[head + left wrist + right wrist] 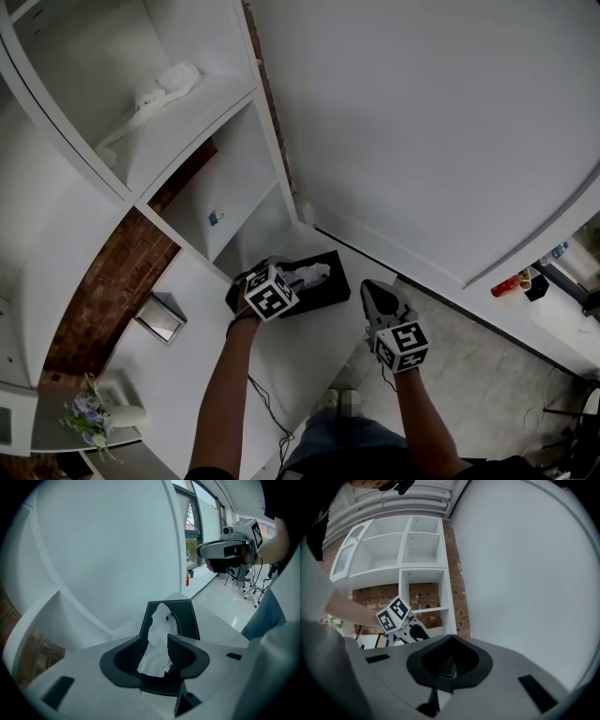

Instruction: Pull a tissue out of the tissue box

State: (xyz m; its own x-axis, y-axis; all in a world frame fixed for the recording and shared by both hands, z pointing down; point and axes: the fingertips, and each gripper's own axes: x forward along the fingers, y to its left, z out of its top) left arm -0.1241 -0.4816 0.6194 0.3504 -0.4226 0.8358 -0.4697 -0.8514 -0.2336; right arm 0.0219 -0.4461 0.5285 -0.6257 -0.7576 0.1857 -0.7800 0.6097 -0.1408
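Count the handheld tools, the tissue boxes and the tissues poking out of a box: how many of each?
Grippers: 2 (left gripper, right gripper)
Tissue box: 1
Tissue poking out: 1
Total: 4

A long white smooth countertop (192,370) is running along the foot of a white open-fronted shelf unit (131,192) and is carrying three items. A black rectangular stitched tissue box (323,286) (187,620) is lying flat at the countertop's end nearest the white wall. A small square silver-framed container (161,317) is sitting well apart from the tissue box, close to the shelf unit. A white vase of pale flowers (98,414) is standing further along, towards the opposite end. On an upper shelf of the unit, a white crumpled object (161,89) is resting; its identity cannot be determined. A small blue item (214,217) is showing in a lower compartment.
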